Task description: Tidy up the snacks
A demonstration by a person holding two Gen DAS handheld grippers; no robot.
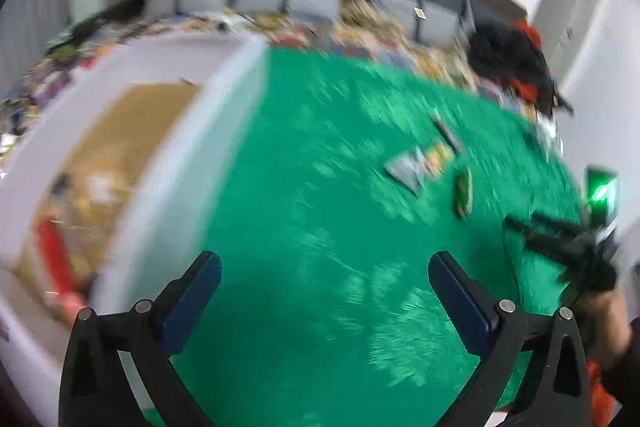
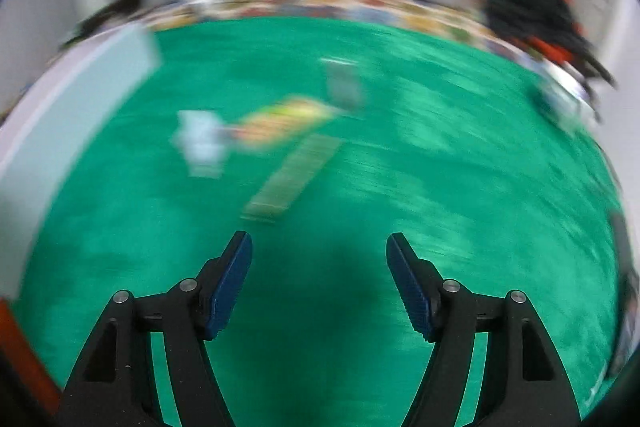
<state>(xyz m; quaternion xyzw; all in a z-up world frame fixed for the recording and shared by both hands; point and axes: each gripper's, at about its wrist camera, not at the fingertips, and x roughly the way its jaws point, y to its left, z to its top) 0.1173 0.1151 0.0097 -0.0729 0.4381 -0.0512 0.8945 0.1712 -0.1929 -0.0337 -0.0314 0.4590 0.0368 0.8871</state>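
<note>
A: We see a wide green cloth-covered table [image 2: 400, 187], blurred by motion in both wrist views, with a white-walled box with a brown cardboard floor [image 1: 240, 99] standing at its left edge.

B: Inside that box we make out a long red packet [image 1: 56, 255] and some pale items too blurred to name.

A: Out on the green cloth the loose snacks lie close together: a long green flat bar [image 2: 292, 179], a yellow-and-orange packet [image 2: 280, 121] and a pale silver-white packet [image 2: 200, 143] just left of it; whether they touch we cannot tell.

B: A grey packet [image 2: 344, 83] lies just behind them.

A: Our left gripper [image 1: 325, 279] hangs over bare cloth, its blue-padded fingers spread wide with nothing between them.

B: Our right gripper [image 2: 319, 259] is likewise parted and empty, with the green bar just ahead of its left fingertip [image 2: 236, 267].
</note>
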